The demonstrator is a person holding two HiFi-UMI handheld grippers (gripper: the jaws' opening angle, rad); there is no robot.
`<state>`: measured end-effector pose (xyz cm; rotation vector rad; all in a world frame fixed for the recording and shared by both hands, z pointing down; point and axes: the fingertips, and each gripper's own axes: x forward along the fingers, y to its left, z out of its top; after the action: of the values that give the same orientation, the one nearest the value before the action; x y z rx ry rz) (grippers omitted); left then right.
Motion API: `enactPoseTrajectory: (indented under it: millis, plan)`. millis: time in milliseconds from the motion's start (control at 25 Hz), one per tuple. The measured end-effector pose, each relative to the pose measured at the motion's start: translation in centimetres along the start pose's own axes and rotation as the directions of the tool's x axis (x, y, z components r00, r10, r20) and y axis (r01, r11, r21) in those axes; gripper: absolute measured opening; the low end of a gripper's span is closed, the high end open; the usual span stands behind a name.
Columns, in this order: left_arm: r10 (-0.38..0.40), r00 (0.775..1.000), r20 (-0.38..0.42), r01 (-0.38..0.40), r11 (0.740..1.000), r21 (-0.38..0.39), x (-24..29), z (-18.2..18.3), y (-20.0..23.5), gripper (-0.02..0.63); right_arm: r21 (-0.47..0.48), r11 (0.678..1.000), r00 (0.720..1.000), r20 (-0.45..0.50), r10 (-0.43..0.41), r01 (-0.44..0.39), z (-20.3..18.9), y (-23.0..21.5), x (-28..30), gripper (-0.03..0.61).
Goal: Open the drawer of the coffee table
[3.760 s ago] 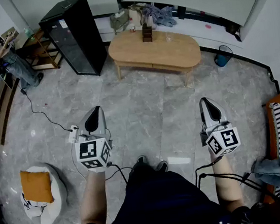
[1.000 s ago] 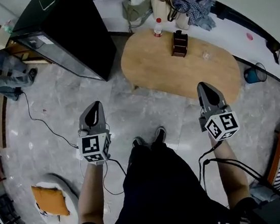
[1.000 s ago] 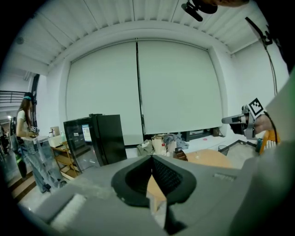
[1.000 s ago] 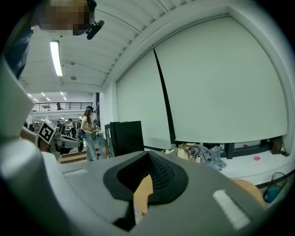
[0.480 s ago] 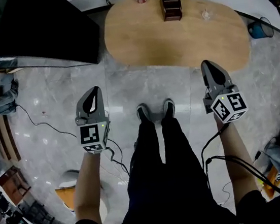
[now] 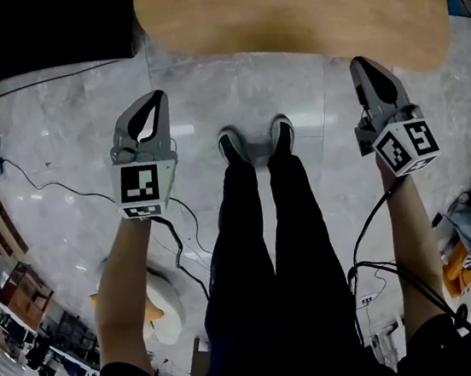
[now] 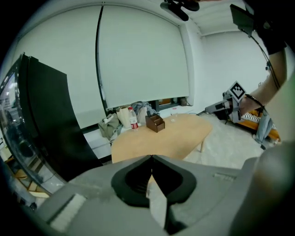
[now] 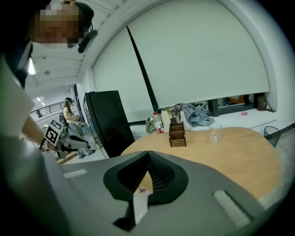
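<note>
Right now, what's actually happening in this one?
A person stands facing a light wooden coffee table, holding tongs in each hand. The left tongs and right tongs are both shut and empty, held out in front of the table and touching nothing. On the table sit a small brown box, a bottle and a clear glass. No drawer shows in any view, so opening it has not begun.

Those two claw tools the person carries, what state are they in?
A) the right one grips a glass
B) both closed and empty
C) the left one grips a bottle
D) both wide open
B: the left gripper and the right gripper each show jaws meeting at the tips, with nothing between them.
</note>
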<state>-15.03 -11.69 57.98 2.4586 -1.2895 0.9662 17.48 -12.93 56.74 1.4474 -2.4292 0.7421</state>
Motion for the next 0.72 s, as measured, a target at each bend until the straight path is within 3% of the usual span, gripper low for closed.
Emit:
enactPoseTrajectory:
  millis: [280,480,720]
  plan:
    - [-0.027,0.999,-0.046,0.026,0.999,-0.026,6.1,-7.4,-0.7,0.003,0.038,0.996,0.997,0.001,0.082,-0.082,-7.1,-0.3,4.1,0.003]
    - [-0.047,0.997,-0.060,0.042,0.997,-0.072,9.1,-12.5,-3.0,0.027,0.064,0.987,0.987,-0.056,0.148,-0.144,-14.3,-0.9,5.7,0.005]
    - [-0.049,0.995,-0.090,0.038,0.992,-0.119,11.3,-17.4,-3.2,0.063,0.163,0.985,0.994,-0.083,0.076,-0.062,-20.8,-3.5,7.9,0.005]
